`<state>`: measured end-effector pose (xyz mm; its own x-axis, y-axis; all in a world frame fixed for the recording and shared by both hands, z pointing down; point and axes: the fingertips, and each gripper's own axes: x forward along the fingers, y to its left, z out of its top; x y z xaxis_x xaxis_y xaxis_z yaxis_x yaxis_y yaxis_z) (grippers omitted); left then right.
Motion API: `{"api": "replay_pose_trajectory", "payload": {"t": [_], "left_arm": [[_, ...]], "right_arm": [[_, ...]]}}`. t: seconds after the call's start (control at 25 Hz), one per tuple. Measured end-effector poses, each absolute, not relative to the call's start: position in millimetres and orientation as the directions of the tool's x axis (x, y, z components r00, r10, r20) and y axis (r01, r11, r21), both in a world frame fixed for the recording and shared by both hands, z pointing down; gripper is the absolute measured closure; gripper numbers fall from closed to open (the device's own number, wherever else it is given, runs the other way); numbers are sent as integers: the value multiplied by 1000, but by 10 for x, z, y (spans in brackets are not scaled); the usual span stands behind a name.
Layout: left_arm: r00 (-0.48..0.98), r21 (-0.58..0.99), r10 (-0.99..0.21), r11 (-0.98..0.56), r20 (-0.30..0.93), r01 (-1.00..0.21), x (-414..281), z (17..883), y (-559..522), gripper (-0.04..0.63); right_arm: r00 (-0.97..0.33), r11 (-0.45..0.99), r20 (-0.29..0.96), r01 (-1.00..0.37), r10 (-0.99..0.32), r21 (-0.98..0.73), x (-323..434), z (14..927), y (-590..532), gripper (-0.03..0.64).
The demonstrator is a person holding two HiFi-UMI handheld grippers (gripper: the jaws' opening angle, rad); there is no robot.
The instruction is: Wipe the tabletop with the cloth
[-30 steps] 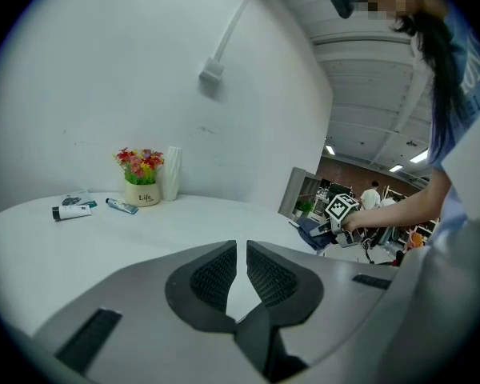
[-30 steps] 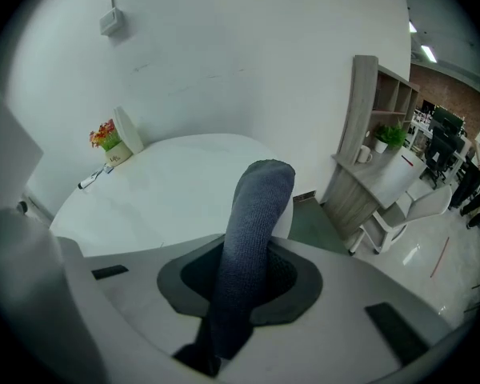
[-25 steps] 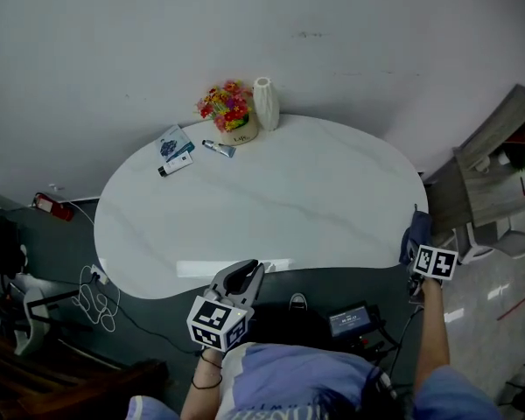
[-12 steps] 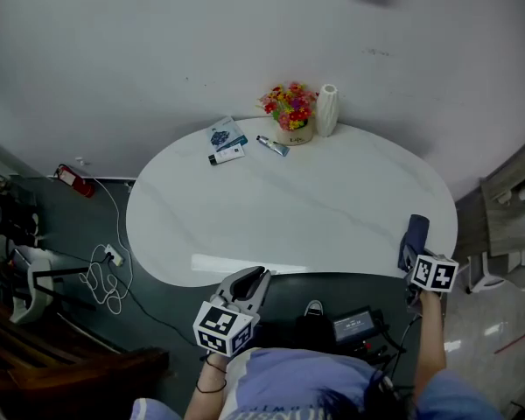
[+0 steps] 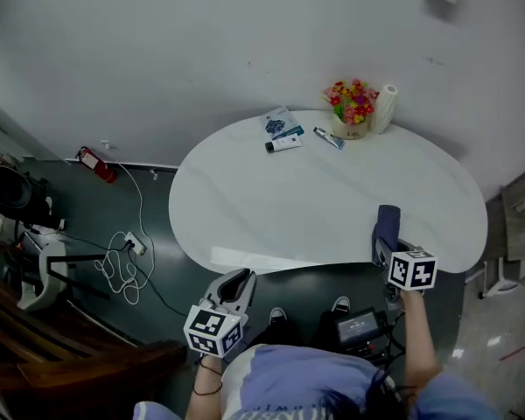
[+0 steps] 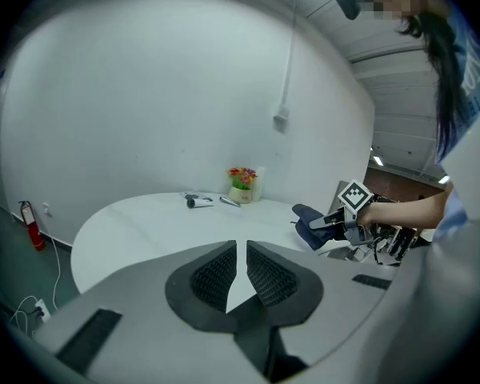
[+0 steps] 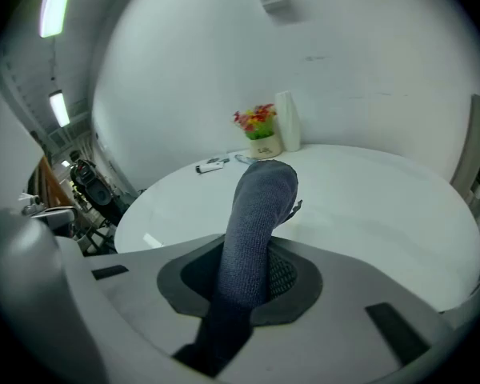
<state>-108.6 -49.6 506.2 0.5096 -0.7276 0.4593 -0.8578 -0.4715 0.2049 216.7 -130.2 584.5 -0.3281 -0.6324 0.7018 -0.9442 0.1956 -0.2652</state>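
In the head view, the white oval bench [image 5: 280,208] is filling the middle of the scene. The right hand-held gripper [image 5: 383,250] is sitting at its near right edge and is gripping a dark blue cloth [image 5: 387,224], which is reaching out over the benchtop. The left hand-held gripper [image 5: 234,283] is hanging off the near edge, clear of the bench. A flower pot [image 5: 351,112], a white vase [image 5: 386,108], a tube [image 5: 328,138] and some packets [image 5: 281,128] are standing well apart from the cloth at the far rim.

In the left gripper view, the jaws are sitting nearly together with only a thin slit between the ribbed pads [image 6: 214,274], and nothing is lying between them. The cloth [image 6: 308,224] is showing at the right, at the bench edge.

In the right gripper view, the jaws are clamping the cloth [image 7: 256,214] at its lower end. The free end is rising as a rolled column and drooping at the tip; whether it is touching the benchtop cannot be told.

The cloth is looking soft, light and limp, so it is likely to fold or drag unevenly. Holding it low near the bunched end, as here, and pressing the free part flat is probably giving the best wipe.
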Motion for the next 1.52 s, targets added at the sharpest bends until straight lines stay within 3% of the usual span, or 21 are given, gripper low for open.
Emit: {"api": "replay_pose_trajectory", "payload": {"t": [0.52,0.8,1.12,1.52], "left_arm": [[441,186,-765,-402,470,-896,-2406,5163,-50,561],[403,186,-772,-359,492,-915,-2722,5209,259,561],[385,197,-769,-331,511,-923,-2903,5296,393,561],[471,220,-725,-420,502,-880,-2565,5323,212,561]], "right_arm": [[-634,600,650,-730,-419,-325,-1092,5965,-841,546],[-710,732,661,-582,-243,-355,-2124,6189,-415,546],[-640,708,734,-626,-227,-327,-2089,6569,-386,546],[-527,512,766,-802,-368,-306,-1024,6638,-722,546]]}}
